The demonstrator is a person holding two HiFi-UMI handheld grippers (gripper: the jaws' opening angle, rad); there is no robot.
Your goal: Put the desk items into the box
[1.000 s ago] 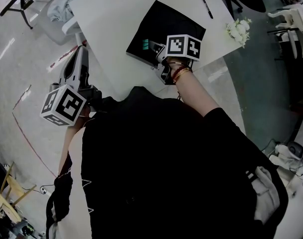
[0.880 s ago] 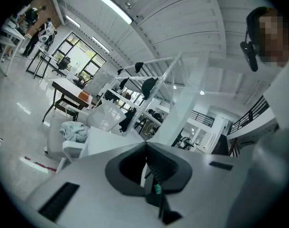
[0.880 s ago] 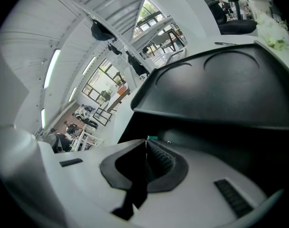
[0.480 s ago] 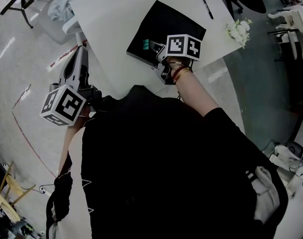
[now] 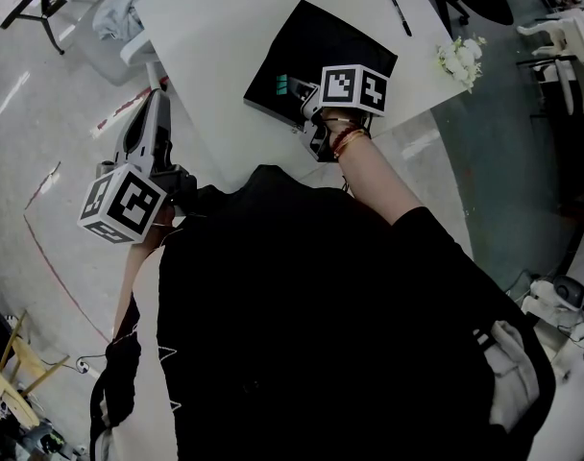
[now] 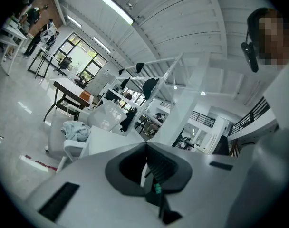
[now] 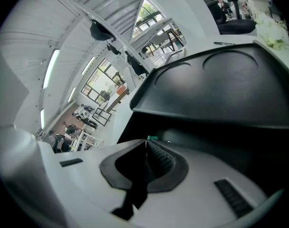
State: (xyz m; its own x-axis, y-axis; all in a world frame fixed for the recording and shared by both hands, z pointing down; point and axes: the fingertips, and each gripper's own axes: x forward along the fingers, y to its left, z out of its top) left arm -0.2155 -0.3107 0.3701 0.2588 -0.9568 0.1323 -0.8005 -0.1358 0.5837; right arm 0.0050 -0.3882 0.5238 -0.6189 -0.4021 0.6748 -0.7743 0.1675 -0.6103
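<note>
A black box [image 5: 323,54] with a teal label lies on the white table [image 5: 215,36]; in the right gripper view it fills the frame just beyond the jaws as a black box [image 7: 220,94]. My right gripper [image 5: 307,115] is at the box's near edge, jaws shut with nothing between them [image 7: 145,142]. Off the table's left edge, my left gripper [image 5: 159,102] hangs over the floor, shut and empty [image 6: 146,148]. A black pen [image 5: 399,13] lies on the table beyond the box.
A bunch of white flowers [image 5: 460,58] sits at the table's right corner. A white chair with grey cloth [image 5: 127,15] stands left of the table, also visible as the chair [image 6: 75,132] in the left gripper view. My dark-clothed body fills the lower head view.
</note>
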